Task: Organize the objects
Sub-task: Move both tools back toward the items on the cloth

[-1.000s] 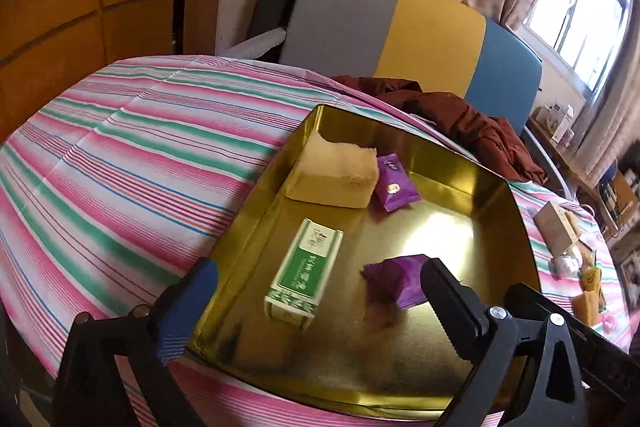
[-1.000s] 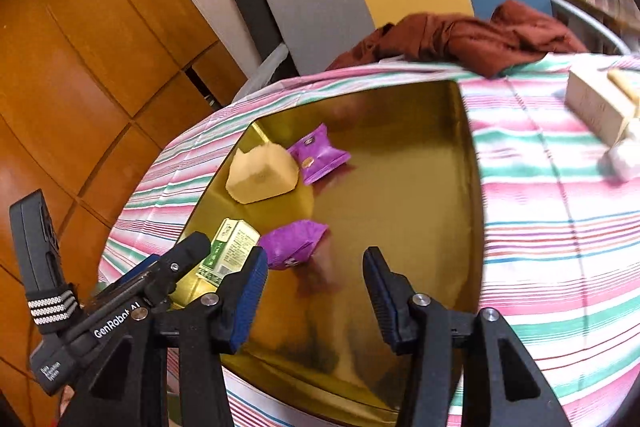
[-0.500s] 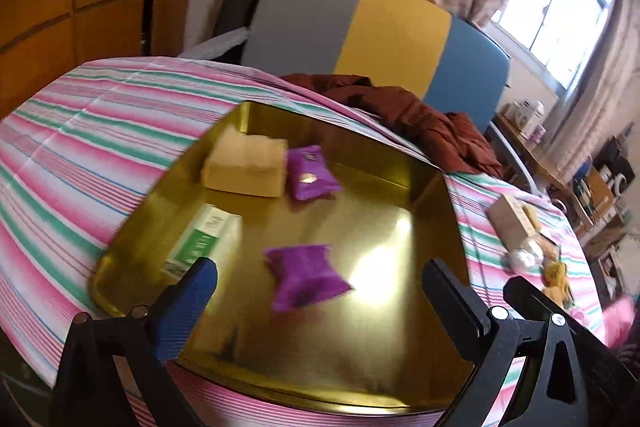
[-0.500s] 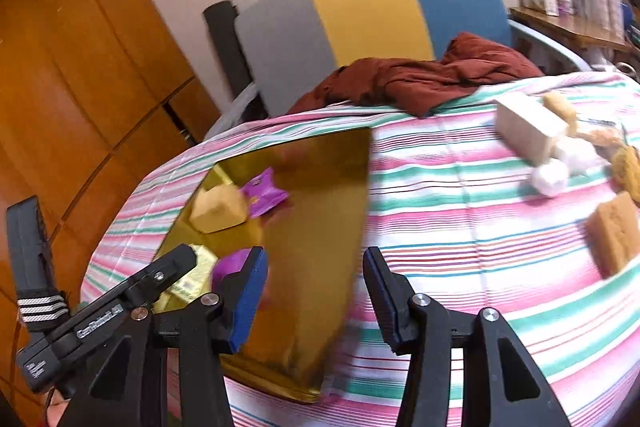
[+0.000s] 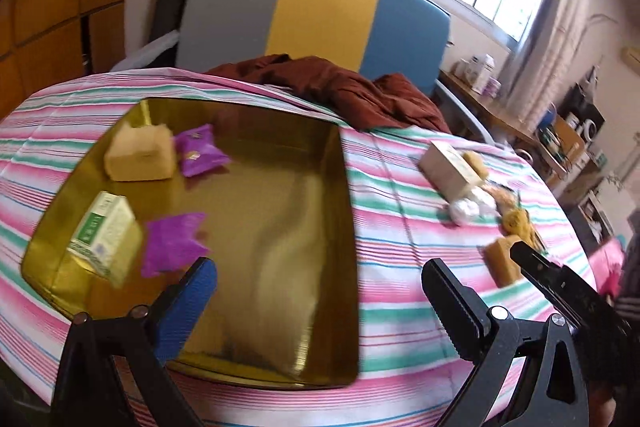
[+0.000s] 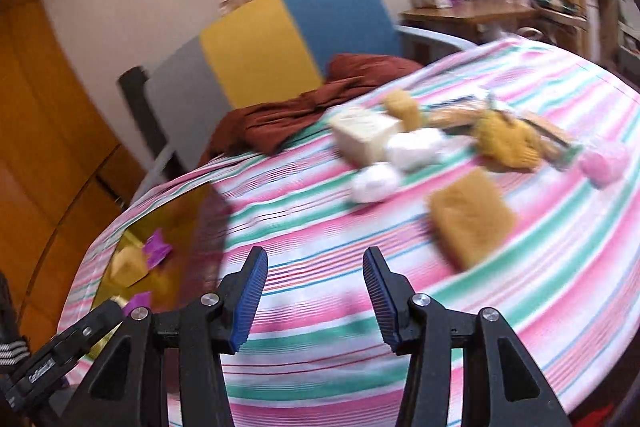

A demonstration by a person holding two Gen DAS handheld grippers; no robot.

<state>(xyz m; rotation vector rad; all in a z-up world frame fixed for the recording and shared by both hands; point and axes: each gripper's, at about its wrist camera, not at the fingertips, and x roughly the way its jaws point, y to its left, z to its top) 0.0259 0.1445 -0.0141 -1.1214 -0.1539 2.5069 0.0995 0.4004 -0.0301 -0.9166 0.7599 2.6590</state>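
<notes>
Green-and-white printed box (image 5: 103,234) in gold tray (image 5: 344,211); lettering too blurred to read.

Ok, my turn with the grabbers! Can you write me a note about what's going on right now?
Left gripper: open, holding nothing, above the near edge of the gold tray.
Right gripper: open, holding nothing, over bare striped tablecloth, facing the loose pile.
Done: in the tray are a yellow sponge, a green box and two purple packets.
Left: on the cloth outside the tray, a brown sponge, a cream box, two white balls, a yellow fuzzy thing, a pink ball. The brown sponge is nearest the right fingers.
</notes>
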